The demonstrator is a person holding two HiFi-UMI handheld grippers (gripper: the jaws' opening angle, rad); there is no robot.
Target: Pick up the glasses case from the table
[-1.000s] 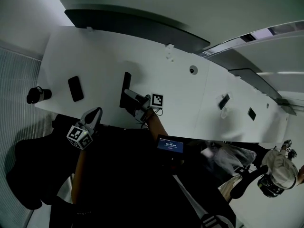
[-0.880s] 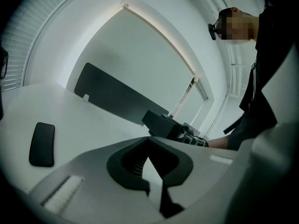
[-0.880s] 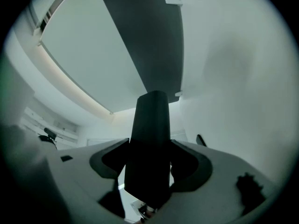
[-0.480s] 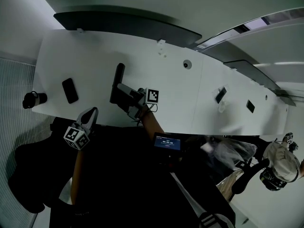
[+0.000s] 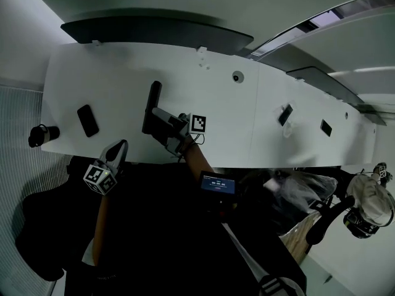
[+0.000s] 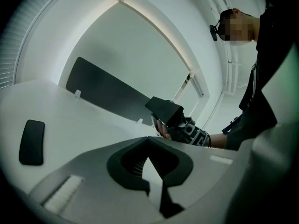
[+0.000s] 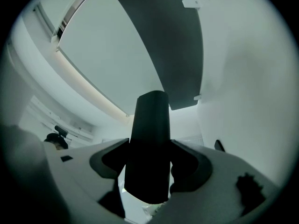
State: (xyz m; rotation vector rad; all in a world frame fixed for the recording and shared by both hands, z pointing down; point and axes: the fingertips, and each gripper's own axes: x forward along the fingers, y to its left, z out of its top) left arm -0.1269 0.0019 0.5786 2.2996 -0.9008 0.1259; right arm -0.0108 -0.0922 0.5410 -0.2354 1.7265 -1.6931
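The right gripper [image 7: 148, 178] had its fingers clamped on the lower part of the glasses case [image 7: 150, 139], a dark, long case that stood up between them and, in the head view, reached out over the white surface [image 5: 117, 73] near its front edge. The left gripper view showed what the right gripper view could not: the case [image 6: 164, 110] seemed to be held clear of the surface, though the angle was poor, and a flat dark phone [image 6: 32, 142] lay well to its left. The left gripper [image 6: 148, 143] had its fingers together, with nothing between them.
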